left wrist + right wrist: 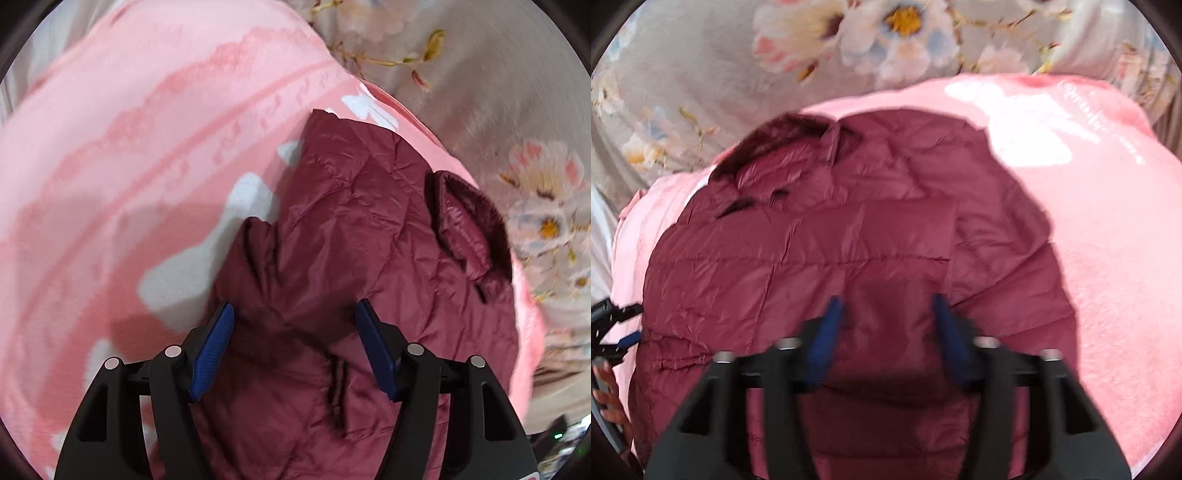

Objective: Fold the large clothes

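A dark red puffy quilted jacket point(369, 240) lies spread on a soft pink fleece blanket point(129, 147) with white shapes on it. The jacket's cloth is shiny and crinkly, with stitched lines that make puffy squares. Its stand-up collar point(469, 225) sits at one end, near the edge of the blanket. In the right wrist view a part of the jacket point(849, 229) is folded over its middle, so one straight edge runs down the cloth. Under the blanket point(1108, 258) is a grey bed sheet with big pale flowers point(720, 85).

The left gripper point(293, 314), black with ribbed blue pads, is wide open just above the jacket and holds nothing. The right gripper point(886, 306) looks blurry. It is wide open too, over the jacket's middle, with nothing held. At the left edge of the right wrist view, part of the left gripper point(613, 325) and the person's hand point(607, 395) show beside the jacket.
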A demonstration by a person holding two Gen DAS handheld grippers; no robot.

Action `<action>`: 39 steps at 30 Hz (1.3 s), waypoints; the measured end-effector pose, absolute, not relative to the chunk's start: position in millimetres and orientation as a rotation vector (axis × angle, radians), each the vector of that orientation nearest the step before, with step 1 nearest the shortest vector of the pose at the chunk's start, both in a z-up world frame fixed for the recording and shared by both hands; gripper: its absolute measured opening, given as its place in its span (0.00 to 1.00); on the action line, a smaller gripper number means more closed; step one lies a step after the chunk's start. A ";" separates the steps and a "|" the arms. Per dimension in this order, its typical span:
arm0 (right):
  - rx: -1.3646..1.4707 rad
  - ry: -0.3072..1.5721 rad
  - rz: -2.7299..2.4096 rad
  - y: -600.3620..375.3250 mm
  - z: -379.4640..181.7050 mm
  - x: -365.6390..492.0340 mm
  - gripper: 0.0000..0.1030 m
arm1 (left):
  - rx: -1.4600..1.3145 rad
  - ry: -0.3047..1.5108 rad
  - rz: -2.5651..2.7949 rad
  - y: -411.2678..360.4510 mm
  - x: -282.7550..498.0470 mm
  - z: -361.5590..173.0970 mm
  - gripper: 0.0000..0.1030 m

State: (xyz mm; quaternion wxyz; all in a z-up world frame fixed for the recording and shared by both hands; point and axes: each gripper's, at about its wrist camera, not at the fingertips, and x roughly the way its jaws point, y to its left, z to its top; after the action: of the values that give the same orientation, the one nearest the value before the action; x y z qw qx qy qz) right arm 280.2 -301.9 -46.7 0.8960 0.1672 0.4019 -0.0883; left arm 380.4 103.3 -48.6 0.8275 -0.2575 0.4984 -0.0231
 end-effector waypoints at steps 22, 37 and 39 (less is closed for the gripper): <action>0.230 0.802 -0.236 -319.2 -51.2 266.3 0.02 | -0.537 1.016 -0.071 110.8 381.9 -48.5 0.04; 0.260 0.741 -0.194 -318.8 -30.6 263.3 0.02 | -0.752 1.001 -0.104 119.6 392.8 -51.8 0.43; 0.271 0.726 -0.191 -319.5 -26.8 262.2 0.02 | -0.771 1.011 -0.095 122.6 396.2 -55.9 0.43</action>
State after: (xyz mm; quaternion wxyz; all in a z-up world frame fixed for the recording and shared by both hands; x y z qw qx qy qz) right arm 262.2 -319.5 -26.8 0.9214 0.1318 0.3535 -0.0929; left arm 396.2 122.6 -55.9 0.8037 -0.3598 0.4720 -0.0443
